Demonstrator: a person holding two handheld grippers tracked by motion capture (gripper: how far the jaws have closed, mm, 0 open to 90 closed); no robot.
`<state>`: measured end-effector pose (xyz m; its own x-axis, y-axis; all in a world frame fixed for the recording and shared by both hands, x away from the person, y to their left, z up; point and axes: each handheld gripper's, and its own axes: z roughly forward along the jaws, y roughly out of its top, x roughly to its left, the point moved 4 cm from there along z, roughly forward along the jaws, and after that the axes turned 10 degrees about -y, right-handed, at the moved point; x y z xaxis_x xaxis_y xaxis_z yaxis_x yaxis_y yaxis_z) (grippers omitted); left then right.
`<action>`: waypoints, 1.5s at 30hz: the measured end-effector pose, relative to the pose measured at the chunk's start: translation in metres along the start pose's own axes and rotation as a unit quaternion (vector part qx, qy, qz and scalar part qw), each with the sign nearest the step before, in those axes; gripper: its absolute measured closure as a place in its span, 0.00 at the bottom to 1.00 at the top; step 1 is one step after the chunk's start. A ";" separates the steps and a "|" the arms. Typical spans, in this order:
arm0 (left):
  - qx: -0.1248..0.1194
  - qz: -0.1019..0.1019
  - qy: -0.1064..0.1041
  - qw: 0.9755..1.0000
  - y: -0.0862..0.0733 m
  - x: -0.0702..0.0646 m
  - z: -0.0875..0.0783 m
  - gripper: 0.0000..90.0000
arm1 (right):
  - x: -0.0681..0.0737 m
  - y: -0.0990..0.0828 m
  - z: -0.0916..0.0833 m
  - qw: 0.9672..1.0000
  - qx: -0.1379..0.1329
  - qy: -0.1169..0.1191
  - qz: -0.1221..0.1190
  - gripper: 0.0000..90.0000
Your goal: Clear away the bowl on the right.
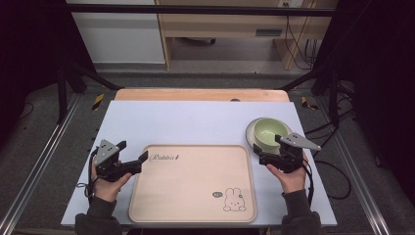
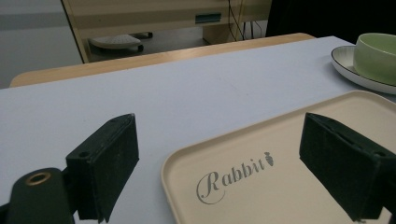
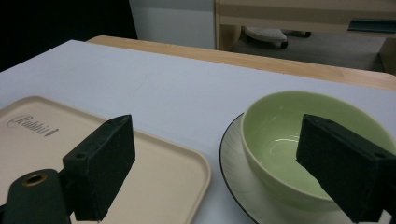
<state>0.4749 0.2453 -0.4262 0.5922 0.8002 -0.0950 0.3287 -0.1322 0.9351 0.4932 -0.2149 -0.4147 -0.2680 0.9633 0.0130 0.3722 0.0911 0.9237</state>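
1. Two hand-held grippers sit low over the counter (image 1: pixel 195 117), one at each side of a beige tray (image 1: pixel 193 183).
2. The left gripper (image 1: pixel 139 157) is held at the tray's near-left corner, its jaws spread wide apart and holding nothing; in the left gripper view the jaws frame the tray's corner and the word "Rabbit" (image 2: pixel 235 176) printed there.
3. The right gripper (image 1: pixel 266 152) is just beside the tray's far-right corner, jaws likewise wide apart and empty.
4. A light green bowl (image 1: pixel 270 132) rests on a white plate (image 1: pixel 250 131) with a dark rim, on the counter just right of the tray's far-right corner.
5. In the right gripper view the bowl (image 3: pixel 299 135) lies partly behind the right-hand jaw, and the tray's corner (image 3: pixel 187 172) behind the left-hand one.
6. A rabbit drawing (image 1: pixel 235 200) marks the tray's near-right corner.
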 end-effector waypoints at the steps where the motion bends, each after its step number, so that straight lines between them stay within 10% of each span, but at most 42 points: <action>1: -0.001 -0.001 0.000 1.000 0.000 0.000 0.000 0.13 | -0.002 0.000 0.000 1.000 0.000 -0.002 0.001 0.13; 45: 0.005 0.006 -0.007 1.000 0.001 -0.003 0.008 0.13 | -0.053 0.015 0.017 0.995 0.030 -0.078 0.047 0.17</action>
<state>0.4800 0.2380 -0.4275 0.6065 0.7900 -0.0897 0.3300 -0.1474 0.9324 0.5284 -0.2599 -0.4079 -0.0897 0.9954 0.0349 0.4421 0.0084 0.8969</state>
